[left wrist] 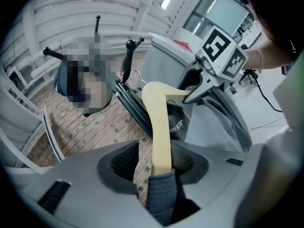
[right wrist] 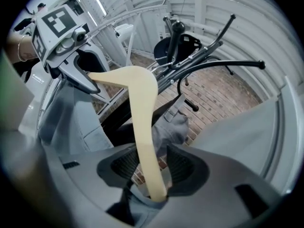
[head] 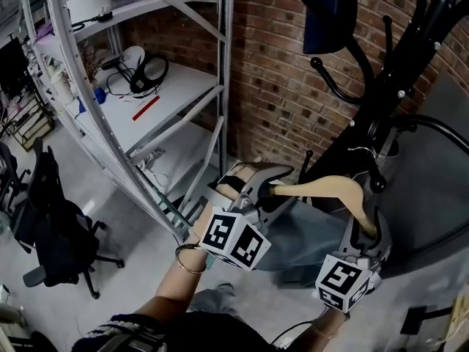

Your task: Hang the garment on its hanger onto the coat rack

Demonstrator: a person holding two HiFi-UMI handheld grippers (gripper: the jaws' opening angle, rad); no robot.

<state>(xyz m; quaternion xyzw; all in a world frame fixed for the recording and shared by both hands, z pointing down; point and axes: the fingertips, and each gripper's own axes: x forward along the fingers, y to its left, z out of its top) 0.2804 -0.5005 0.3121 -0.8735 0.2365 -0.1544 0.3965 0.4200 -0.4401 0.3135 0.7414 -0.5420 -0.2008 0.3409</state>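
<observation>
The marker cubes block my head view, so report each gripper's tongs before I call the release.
Observer: In the left gripper view, the left gripper has its tongs apart. The wooden hanger stands between them, with a gap at one pad.
Operator: Now the right one.
Observer: The right gripper is open too. The hanger's other arm passes between its pads, unclamped.
Operator: Check the cloth.
Observer: The grey garment bunches around the hanger's end, down at the base of those tongs.
</observation>
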